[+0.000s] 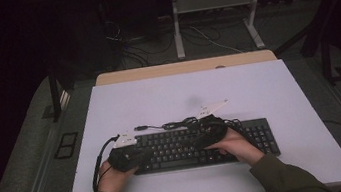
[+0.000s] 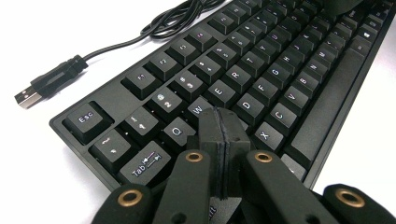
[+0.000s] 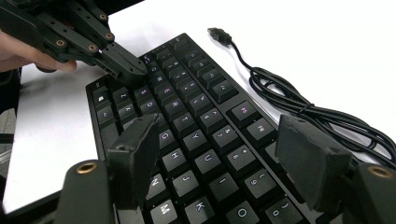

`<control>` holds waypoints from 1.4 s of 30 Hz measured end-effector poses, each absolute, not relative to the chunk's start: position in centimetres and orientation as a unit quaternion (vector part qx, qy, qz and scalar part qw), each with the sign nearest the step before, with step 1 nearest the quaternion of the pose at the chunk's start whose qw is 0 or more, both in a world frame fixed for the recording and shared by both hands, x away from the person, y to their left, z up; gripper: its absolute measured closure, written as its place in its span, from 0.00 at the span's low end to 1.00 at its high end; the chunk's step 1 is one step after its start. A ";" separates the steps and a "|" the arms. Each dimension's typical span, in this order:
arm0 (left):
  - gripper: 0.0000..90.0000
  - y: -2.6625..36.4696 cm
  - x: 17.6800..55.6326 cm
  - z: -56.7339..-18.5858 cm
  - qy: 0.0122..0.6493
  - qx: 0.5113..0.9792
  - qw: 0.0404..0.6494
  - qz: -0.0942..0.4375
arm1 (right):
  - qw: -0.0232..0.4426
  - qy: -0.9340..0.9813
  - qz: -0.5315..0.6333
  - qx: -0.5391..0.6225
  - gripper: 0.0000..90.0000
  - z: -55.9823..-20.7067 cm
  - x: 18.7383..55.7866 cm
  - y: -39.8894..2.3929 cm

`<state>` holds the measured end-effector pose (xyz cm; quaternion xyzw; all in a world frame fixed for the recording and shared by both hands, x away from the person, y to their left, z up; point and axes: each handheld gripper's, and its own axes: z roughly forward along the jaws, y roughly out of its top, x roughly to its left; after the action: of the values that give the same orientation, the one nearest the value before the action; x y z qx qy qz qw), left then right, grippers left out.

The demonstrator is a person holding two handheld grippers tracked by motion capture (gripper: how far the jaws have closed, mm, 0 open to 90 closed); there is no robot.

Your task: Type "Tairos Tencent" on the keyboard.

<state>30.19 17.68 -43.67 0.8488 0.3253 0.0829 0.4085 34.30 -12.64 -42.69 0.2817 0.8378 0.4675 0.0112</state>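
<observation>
Presently the black full-size plastic keyboard (image 1: 200,145) lies at the table's near edge. Left gripper (image 2: 225,135), jaws pressed together and empty, tip on its left keys, apparently to press one; right gripper (image 3: 224,158) hovers wide, holding nothing.

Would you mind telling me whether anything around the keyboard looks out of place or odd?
The keyboard lies square on the white table and its keys look intact. The one oddity is its cable: it sits in a loose tangle behind the keyboard, and the USB plug lies unplugged on the table.
</observation>
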 end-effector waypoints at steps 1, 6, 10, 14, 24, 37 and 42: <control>0.99 17.7 30.2 -43.7 0.325 0.849 0.409 0.083 | 0.011 0.838 0.467 0.282 0.33 -42.7 34.3 -12.6; 0.97 17.7 30.2 -43.6 0.324 0.848 0.412 0.082 | 0.011 0.838 0.468 0.282 0.33 -42.7 34.3 -12.7; 0.93 17.7 30.1 -43.4 0.322 0.846 0.417 0.083 | 0.014 0.837 0.466 0.286 0.32 -42.6 34.4 -12.8; 0.91 17.7 30.1 -43.4 0.320 0.845 0.420 0.083 | 0.018 0.838 0.464 0.287 0.32 -42.6 34.3 -12.8; 0.73 17.3 29.7 -42.8 0.317 0.836 0.441 0.081 | 0.022 0.844 0.456 0.282 0.30 -42.4 34.1 -12.8; 0.43 17.1 29.8 -42.6 0.327 0.824 0.456 0.078 | 0.019 0.847 0.452 0.280 0.42 -42.4 34.2 -12.9; 0.33 16.9 29.8 -42.6 0.328 0.824 0.456 0.079 | 0.017 0.849 0.451 0.274 0.51 -42.4 34.2 -12.9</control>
<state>29.82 16.92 -42.64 0.8235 0.3281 0.0785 0.4560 34.20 -12.92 -42.36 0.2742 0.8493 0.4508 0.0171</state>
